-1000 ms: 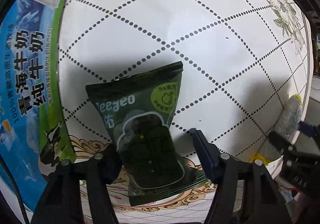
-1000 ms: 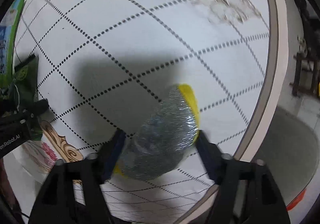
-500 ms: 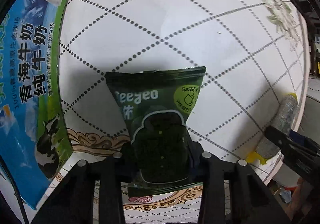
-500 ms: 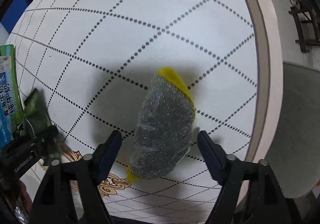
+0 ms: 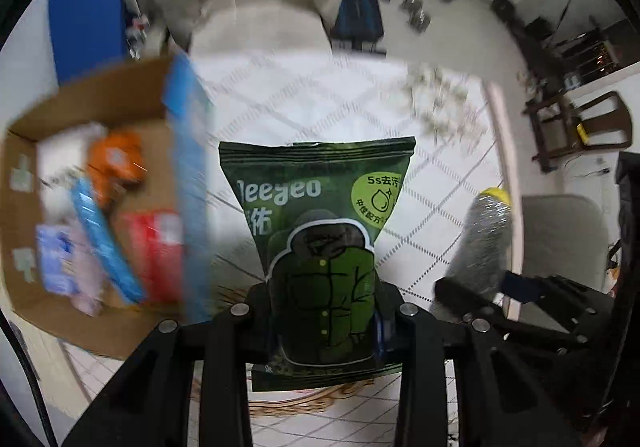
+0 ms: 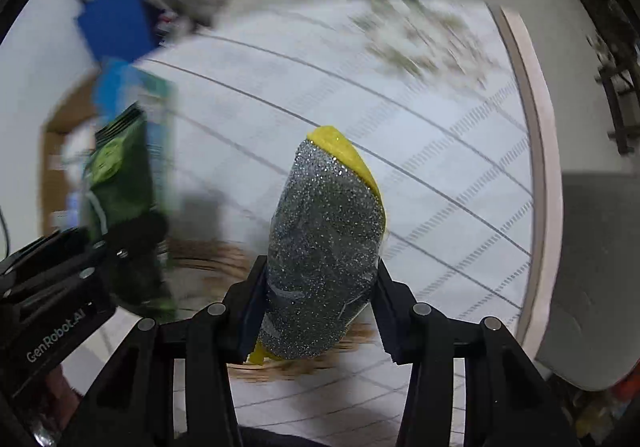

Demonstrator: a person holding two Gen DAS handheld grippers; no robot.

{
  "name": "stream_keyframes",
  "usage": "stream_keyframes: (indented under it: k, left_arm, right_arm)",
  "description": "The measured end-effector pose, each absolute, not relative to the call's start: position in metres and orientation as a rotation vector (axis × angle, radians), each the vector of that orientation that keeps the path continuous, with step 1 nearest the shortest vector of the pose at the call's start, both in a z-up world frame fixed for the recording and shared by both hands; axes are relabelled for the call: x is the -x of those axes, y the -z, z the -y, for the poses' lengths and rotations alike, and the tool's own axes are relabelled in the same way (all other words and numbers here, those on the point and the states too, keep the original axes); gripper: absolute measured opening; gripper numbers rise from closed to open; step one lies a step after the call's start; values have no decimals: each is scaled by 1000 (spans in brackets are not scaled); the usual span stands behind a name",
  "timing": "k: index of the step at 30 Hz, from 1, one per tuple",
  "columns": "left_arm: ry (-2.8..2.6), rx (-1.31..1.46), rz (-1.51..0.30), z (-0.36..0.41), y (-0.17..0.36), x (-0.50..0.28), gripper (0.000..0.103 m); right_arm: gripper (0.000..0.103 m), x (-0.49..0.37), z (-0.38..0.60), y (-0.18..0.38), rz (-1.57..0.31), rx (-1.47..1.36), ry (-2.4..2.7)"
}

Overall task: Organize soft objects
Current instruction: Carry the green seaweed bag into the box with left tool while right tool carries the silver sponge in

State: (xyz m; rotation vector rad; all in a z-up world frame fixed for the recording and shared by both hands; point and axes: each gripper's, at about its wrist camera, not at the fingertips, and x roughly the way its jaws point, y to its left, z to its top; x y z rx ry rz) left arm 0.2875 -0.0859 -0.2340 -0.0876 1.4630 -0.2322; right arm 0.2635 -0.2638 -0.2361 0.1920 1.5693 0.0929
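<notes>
My left gripper (image 5: 322,311) is shut on a dark green pouch (image 5: 320,239) printed with a jacket drawing and holds it upright above the table. The pouch also shows at the left of the right wrist view (image 6: 120,183). My right gripper (image 6: 318,295) is shut on a silver scouring sponge with a yellow back (image 6: 324,243), lifted off the table. The sponge also shows at the right of the left wrist view (image 5: 484,243).
An open cardboard box (image 5: 120,95) holding several packets stands at the left, with a blue and green milk carton flap (image 5: 188,175) on its near side. The white patterned tablecloth (image 5: 320,99) lies below. A wooden chair (image 5: 580,127) stands beyond the table's right edge.
Both grippers closed on their objects and lifted them off the table. The views tilted up, bringing the cardboard box and the room into sight.
</notes>
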Motion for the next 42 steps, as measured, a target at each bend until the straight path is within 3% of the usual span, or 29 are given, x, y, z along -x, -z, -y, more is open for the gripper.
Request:
stream_keyframes:
  k: [7,17,21,29,35,42]
  left_arm:
    - [132,0,-1363,-36,182,-301,31]
    - [-63,-96,-1485,-171,245,-347,31]
    - [-100,-140,-1572,-195,285,-366,31]
    - [-102,-280,-1676,-201,332,-383,32]
    - [-113,-296,-1730,-205,343,-390,39]
    - [-91,-199,-1740,-215,335,-390,47]
  right_arm:
    - [50,-289,124,175,-1466,-147,-290]
    - [50,-356,-19,228,-1502,102,-247]
    - [50,-382,-27,272,-1527,184,-190]
    - [50,-393,-40,304,-1557,300,-138]
    - [53,-406,-44,325,-1612,305,-121]
    - [65,-408,-45,329,-1634,282,-118]
